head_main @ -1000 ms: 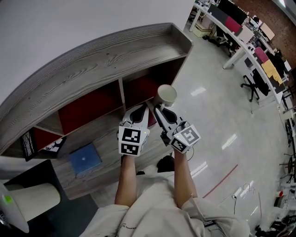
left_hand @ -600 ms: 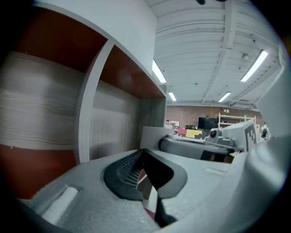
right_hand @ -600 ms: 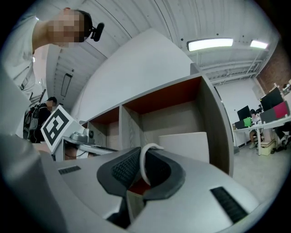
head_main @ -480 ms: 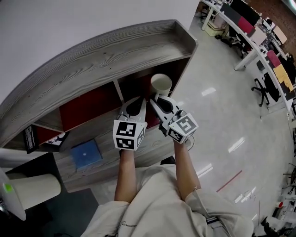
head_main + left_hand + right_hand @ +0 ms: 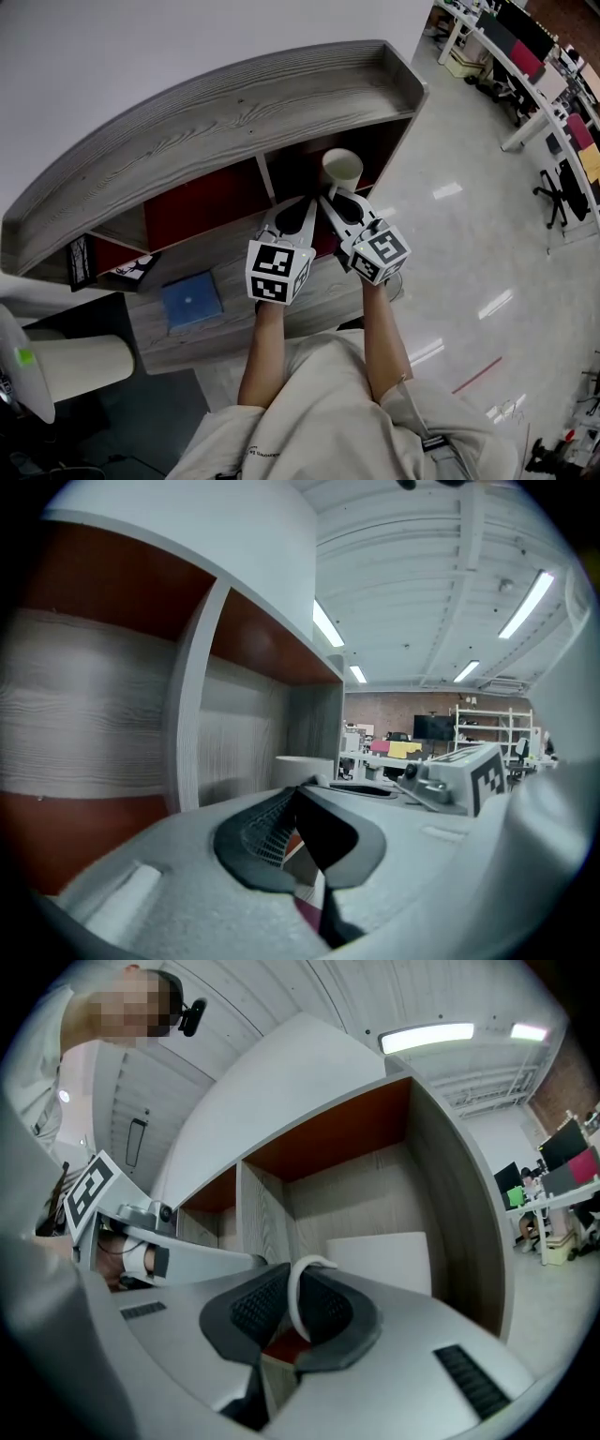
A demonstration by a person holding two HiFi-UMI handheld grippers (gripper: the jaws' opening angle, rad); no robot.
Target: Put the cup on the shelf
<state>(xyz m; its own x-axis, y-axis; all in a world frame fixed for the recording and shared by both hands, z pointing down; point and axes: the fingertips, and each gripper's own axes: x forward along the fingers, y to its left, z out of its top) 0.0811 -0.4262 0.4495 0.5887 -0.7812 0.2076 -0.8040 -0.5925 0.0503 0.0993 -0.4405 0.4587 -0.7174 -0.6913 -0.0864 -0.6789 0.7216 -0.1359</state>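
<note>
A cream cup (image 5: 342,169) hangs at the mouth of the right-hand compartment of the grey wooden shelf (image 5: 234,103), which has red back panels. My right gripper (image 5: 331,197) is shut on the cup's thin handle (image 5: 297,1299); in the right gripper view the cup body (image 5: 380,1260) stands just past the right gripper (image 5: 298,1288), inside the compartment. My left gripper (image 5: 292,212) sits close beside it to the left, shut with nothing between its jaws. In the left gripper view the left gripper (image 5: 303,794) points at the shelf divider, with the cup (image 5: 302,767) and the right gripper (image 5: 457,776) to its right.
A blue box (image 5: 191,300) lies on the lower shelf board at the left, near a small framed picture (image 5: 79,263). A white cylinder (image 5: 67,368) stands at the lower left. Office desks and chairs (image 5: 562,141) line the far right across a glossy floor.
Both grippers have moved forward toward the shelf, carrying the cup from in front of the unit to the mouth of the right compartment. Both stay shut.
</note>
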